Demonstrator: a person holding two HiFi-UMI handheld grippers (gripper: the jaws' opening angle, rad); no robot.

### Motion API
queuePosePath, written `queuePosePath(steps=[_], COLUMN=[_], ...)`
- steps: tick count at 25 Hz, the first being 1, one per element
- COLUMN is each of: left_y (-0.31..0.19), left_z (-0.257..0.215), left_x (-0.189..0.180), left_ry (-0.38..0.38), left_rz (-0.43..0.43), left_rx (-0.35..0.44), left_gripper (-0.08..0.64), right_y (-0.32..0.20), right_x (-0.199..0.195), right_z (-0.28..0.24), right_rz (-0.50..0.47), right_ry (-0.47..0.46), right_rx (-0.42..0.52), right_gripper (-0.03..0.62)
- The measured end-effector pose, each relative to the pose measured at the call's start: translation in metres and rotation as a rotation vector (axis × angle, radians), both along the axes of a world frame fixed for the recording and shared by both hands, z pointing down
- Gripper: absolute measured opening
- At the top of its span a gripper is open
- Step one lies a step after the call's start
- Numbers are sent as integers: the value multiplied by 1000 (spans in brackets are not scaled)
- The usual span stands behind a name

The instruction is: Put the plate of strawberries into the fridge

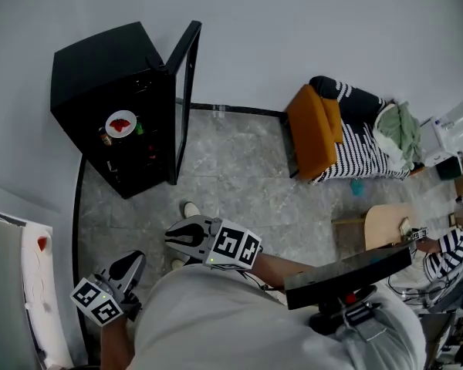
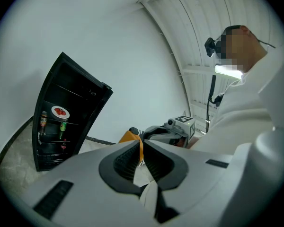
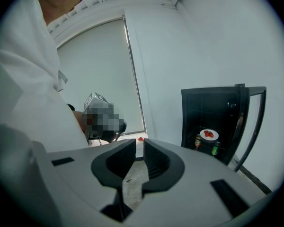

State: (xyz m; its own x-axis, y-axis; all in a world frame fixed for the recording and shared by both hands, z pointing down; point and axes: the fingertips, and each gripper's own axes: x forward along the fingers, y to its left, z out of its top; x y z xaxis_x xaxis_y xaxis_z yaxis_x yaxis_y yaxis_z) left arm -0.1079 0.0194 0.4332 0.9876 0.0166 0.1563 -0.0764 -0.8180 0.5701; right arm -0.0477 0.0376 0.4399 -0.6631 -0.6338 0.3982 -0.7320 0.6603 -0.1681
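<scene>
The black fridge [image 1: 112, 99] stands against the wall with its door [image 1: 183, 91] swung open. A white plate of strawberries [image 1: 121, 123] rests on an upper shelf inside, and it also shows as the plate [image 2: 60, 111] and the plate [image 3: 208, 135] in the gripper views. My left gripper [image 1: 131, 264] is low at my left side, well back from the fridge, shut and empty [image 2: 141, 148]. The right gripper [image 1: 174, 236] is in front of my body. Its jaws stand slightly apart with nothing between them [image 3: 139, 148].
Two drink bottles [image 2: 43, 119] [image 2: 63, 126] stand on the fridge shelf below the plate. An orange chair [image 1: 312, 129] and a striped sofa [image 1: 355, 141] are to the right. A wooden table [image 1: 386, 223] and a seated person [image 1: 447, 245] are at the far right. A white counter [image 1: 42, 284] runs along my left.
</scene>
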Motion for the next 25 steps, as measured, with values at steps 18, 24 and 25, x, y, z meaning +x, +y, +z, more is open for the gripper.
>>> queuePosePath(steps=[18, 24, 25], left_y=[3, -8, -18], left_z=[9, 3, -4], left_x=[-4, 44, 53], left_ry=[-12, 12, 29], left_rz=[-80, 35, 107], left_rx=[-7, -6, -1], left_gripper=[32, 32, 32], right_y=[4, 4, -1], right_x=[0, 46, 52], right_z=[0, -22, -27], right_rz=[-67, 61, 136], right_ry=[21, 42, 52], right_rx=[8, -39, -42], right_gripper=[49, 48, 48])
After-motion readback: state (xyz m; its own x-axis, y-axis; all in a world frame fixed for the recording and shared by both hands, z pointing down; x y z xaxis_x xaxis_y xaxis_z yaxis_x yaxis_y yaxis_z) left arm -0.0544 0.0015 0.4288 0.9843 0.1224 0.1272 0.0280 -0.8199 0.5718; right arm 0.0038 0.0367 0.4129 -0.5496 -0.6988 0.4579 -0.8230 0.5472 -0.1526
